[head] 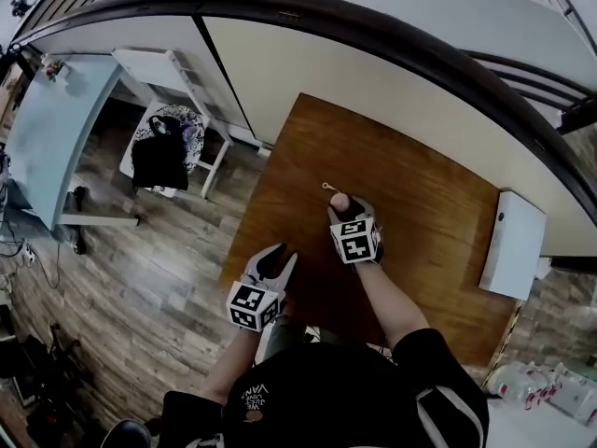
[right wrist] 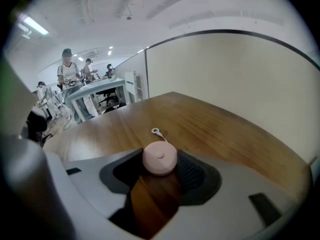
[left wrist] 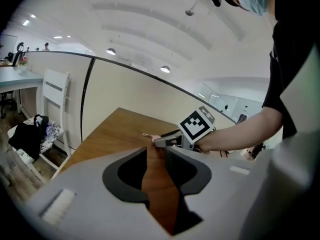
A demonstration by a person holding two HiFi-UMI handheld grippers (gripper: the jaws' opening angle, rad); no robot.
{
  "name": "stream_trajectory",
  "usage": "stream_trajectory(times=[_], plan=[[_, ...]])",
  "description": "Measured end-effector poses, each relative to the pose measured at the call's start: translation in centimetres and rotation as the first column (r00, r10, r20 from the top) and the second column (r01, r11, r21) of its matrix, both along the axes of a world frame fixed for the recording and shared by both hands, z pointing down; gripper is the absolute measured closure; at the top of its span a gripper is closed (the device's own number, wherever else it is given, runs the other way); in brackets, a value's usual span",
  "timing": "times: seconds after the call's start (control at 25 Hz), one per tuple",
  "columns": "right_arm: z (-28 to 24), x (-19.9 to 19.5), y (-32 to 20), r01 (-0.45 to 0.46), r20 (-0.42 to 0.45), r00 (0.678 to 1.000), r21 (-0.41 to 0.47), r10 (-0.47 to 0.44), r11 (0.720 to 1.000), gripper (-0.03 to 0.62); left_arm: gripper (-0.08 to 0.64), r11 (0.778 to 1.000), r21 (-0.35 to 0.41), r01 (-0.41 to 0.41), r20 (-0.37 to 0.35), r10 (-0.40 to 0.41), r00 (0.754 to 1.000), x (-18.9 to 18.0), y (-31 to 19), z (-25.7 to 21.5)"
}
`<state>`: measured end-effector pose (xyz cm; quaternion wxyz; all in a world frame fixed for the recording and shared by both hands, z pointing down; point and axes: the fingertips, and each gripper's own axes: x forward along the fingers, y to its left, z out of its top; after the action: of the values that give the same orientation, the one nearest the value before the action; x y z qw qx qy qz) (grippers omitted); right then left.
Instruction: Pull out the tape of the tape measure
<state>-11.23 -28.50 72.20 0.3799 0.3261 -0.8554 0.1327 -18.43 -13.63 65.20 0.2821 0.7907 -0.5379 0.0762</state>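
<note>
One tape measure (right wrist: 160, 157) at right tool (right wrist: 160, 162)

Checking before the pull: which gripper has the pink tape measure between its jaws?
The right gripper: the pink tape measure sits between its jaw tips. The left gripper frames only the wooden table.

Head view: tape measure (head: 340, 200) looks mostly hidden behind the right hand-held gripper (head: 347, 211).
</note>
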Motion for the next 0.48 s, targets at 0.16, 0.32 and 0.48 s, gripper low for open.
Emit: stream_trajectory(times=[0.16,0.32,0.48], plan=[[-1.3,-0.1,1.3,0.155,-0.045,0.987,0.022,-0.154,0.988,0.377,0.460,0.999,0.029,-0.042,0.017,0.042,0.999,-1.4,-0.6,-0.8],[-3.5,0.5,3.3,0.303,-0.091,0.950,0.048,-0.298,0.952,0.377,0.460,0.995,0.061,-0.082,0.053,0.079,0.995,-2.2,-1.2,-1.5],[-6.6,1.4,5.9,0.468,-0.163,0.878,0.102,-0.450,0.878,0.377,0.439,0.983,0.098,-0.156,0.080,0.148,0.986,-1.4,-1.9,-3.2]])
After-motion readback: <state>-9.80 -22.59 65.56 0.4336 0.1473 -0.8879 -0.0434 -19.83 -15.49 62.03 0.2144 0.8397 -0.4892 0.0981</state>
